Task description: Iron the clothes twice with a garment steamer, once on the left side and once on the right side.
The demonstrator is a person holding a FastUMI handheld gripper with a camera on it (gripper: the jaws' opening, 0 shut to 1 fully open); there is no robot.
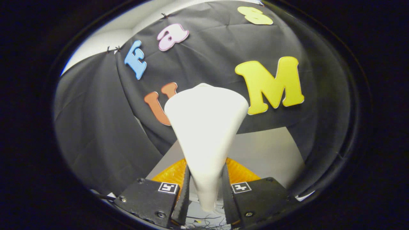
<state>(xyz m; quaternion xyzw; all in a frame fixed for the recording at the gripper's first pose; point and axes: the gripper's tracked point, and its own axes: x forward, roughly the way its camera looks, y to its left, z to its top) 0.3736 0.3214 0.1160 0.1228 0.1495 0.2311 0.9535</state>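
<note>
Garment steamer (206, 127): white, cone-shaped body, narrow end down between the two fingers (182, 198) of the hand-held gripper (206, 199), wide flat head flaring upward and away from them. Both fingers press against the narrow neck from either side, so the hand-held gripper is clamped on the garment steamer. The steamer stands roughly upright along the finger axis, its head raised in front of the black cloth wall (96, 127) of the booth. Beneath and just behind the neck, an orange textured item (241, 172) shows on either side of the steamer, just ahead of the fingers; what it is cannot be told. It lies on a pale grey worktop (268, 153), whose far edge meets the cloth wall. Thin dark wires (204, 220) lie on the surface below the fingers, near the worktop's near edge. A light-coloured ceiling or wall strip (105, 38) shows above the cloth.
</note>
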